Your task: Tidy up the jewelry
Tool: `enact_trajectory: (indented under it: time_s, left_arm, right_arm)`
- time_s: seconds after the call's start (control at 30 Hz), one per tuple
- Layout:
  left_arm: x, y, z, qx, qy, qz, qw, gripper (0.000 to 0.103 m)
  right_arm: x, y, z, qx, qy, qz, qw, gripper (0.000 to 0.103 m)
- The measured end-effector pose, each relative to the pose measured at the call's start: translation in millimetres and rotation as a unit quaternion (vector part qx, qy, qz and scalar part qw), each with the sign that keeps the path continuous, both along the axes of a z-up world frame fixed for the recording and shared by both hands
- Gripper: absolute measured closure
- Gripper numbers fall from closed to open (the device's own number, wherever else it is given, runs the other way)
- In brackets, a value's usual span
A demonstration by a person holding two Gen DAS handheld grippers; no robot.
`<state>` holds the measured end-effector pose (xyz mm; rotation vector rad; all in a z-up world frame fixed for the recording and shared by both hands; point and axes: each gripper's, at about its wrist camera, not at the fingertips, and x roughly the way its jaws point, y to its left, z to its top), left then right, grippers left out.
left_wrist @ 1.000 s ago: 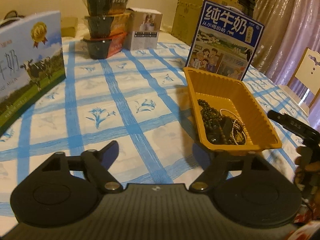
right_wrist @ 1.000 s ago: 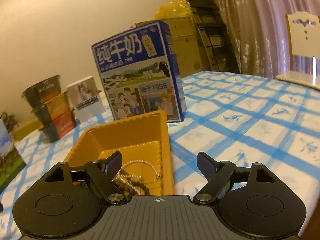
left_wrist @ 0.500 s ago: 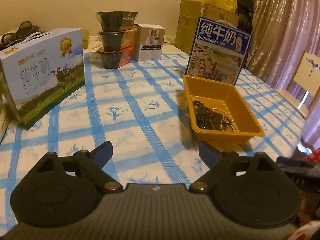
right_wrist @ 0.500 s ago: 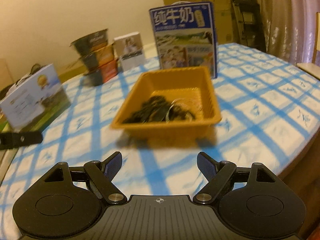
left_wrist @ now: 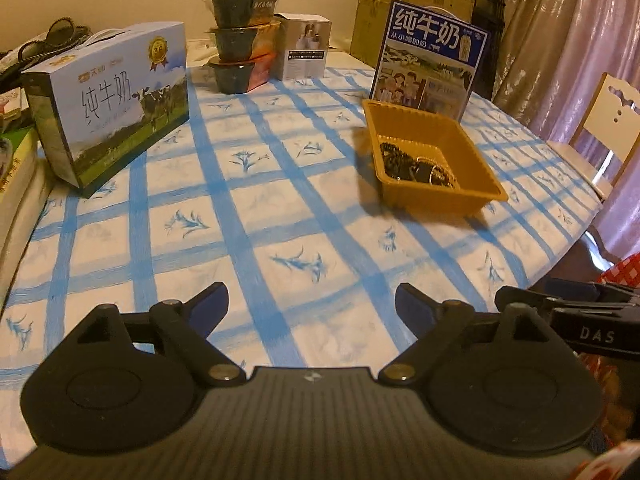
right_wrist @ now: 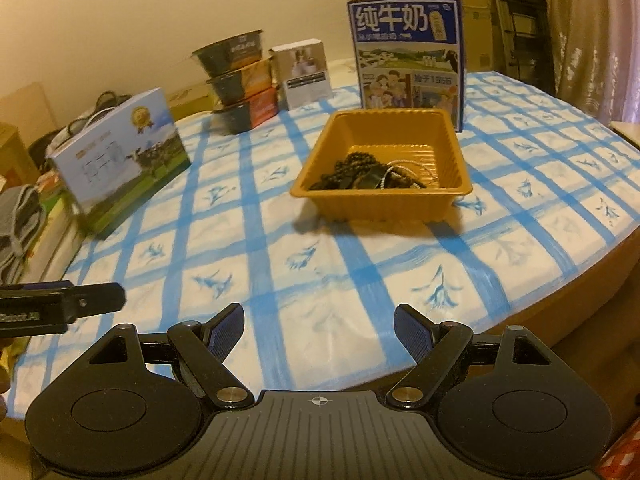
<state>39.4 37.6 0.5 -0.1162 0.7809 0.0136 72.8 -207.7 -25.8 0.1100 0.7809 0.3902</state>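
Note:
An orange plastic tray [left_wrist: 476, 148] [right_wrist: 448, 136] sits on the blue-checked tablecloth. Inside it lies a heap of jewelry [left_wrist: 416, 166] [right_wrist: 368, 174]: dark bead strings and a pale thin chain. My left gripper [left_wrist: 312, 306] is open and empty, low over the table's near part, well back from the tray. My right gripper [right_wrist: 319, 326] is open and empty near the table's front edge, also well short of the tray. Each gripper's body shows at the edge of the other's view.
A blue milk carton [left_wrist: 430, 56] [right_wrist: 408, 60] stands right behind the tray. A light-blue milk box [left_wrist: 112, 104] [right_wrist: 120, 160] stands at the left. Stacked bowls [left_wrist: 242, 40] and a small white box [left_wrist: 306, 46] stand at the back. A white chair [left_wrist: 600, 128] is at the right.
Both grippers have pulled back from the tray toward the table's near edge, so the tray now looks smaller and farther. Both stay open and empty.

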Motion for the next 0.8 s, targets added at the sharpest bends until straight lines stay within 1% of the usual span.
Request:
enact_trajectory:
  time_s: [0.13,0.3,0.8]
  left_arm:
    - [-8,-5,1,0.007,0.003,-0.003,1.0,0.014]
    - [-12,-11,2,0.013,0.004,-0.01,0.9999,0.014]
    - [-11,-19,3,0.023,0.005,-0.024,0.9994,0.014]
  right_arm:
    - [-10,2,3,0.005,0.001,0.014,1.0,0.021]
    - [-16,3,5,0.01,-0.004,0.017,1.0,0.021]
    - [-16,-4,6,0.014,-0.006,0.006,1.0,0.021]
